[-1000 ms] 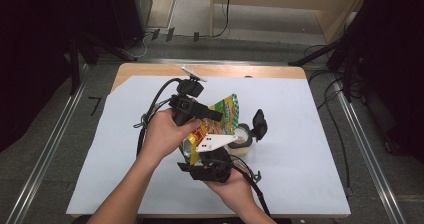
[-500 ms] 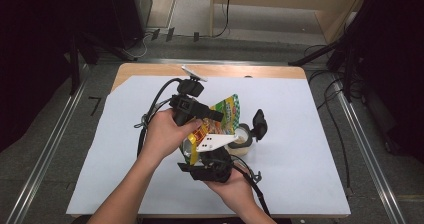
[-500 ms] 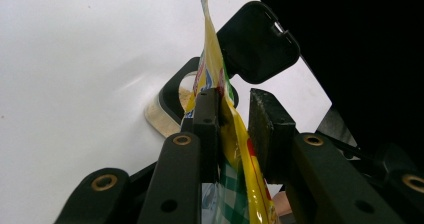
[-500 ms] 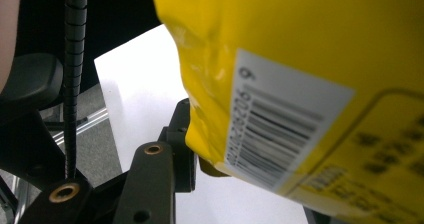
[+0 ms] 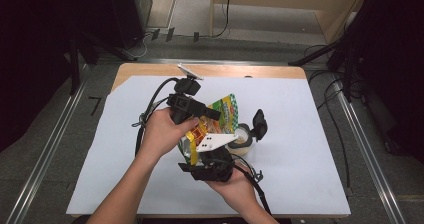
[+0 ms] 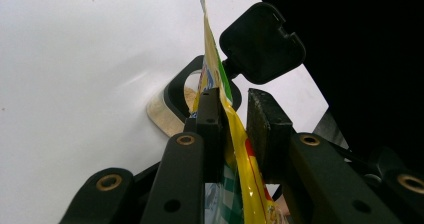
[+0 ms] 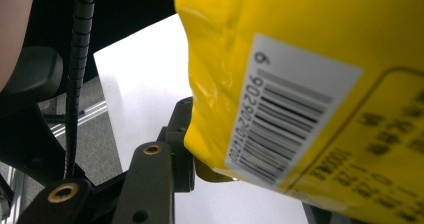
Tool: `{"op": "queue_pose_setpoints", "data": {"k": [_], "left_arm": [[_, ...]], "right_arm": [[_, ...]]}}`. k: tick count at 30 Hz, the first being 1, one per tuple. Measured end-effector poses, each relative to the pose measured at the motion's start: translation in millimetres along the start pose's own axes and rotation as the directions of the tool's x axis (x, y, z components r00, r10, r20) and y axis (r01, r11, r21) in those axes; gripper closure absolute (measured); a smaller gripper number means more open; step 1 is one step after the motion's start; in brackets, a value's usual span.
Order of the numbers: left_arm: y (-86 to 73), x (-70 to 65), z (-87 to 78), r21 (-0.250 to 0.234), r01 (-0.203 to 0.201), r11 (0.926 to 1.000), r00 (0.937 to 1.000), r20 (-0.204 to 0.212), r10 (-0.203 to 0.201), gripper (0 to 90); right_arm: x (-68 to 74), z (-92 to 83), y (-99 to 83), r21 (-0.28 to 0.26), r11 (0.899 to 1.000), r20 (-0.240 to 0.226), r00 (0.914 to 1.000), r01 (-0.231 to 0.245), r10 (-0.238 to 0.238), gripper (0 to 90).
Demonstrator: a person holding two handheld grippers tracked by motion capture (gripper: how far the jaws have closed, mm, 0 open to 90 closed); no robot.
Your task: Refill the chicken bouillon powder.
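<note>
Above the white table [image 5: 310, 149], the left claw [image 6: 234, 109] pinches the yellow snack bag [image 5: 220, 115] by its edge. The right claw [image 7: 187, 156] seems clamped on the bag's bottom corner, beside an open-lidded container [image 5: 243, 134].

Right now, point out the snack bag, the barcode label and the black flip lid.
snack bag [image 5: 227, 109], high view, green top corner.
barcode label [image 7: 285, 129], right gripper view, its bars.
black flip lid [image 6: 262, 44], left gripper view, lid centre.
</note>
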State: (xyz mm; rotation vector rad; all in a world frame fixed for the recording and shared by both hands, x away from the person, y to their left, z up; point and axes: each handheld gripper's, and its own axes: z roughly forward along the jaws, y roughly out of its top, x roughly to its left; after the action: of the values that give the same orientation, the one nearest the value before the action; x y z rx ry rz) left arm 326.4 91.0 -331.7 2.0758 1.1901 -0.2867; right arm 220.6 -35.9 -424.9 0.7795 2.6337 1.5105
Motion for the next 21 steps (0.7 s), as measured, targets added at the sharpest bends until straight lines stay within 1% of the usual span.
{"op": "queue_pose_setpoints", "data": {"k": [6,12,21], "left_arm": [[0.4,4.3,-0.1,-0.002,0.014,0.9999,0.9999,0.005,-0.014,76.2],[0.5,5.7,-0.6,0.002,0.015,0.9999,0.9999,0.004,-0.015,76.3],[0.4,5.0,-0.5,0.002,0.014,0.9999,0.9999,0.006,-0.014,76.2]], "right_arm": [[-0.5,-0.7,0.5,0.003,1.0,0.003,1.0,0.002,-0.002,62.4],[-0.7,-1.2,0.9,0.009,1.0,0.01,0.9998,0.015,-0.015,62.3],[0.0,-0.8,0.7,0.01,1.0,0.013,0.9998,0.017,-0.017,62.4]]}}
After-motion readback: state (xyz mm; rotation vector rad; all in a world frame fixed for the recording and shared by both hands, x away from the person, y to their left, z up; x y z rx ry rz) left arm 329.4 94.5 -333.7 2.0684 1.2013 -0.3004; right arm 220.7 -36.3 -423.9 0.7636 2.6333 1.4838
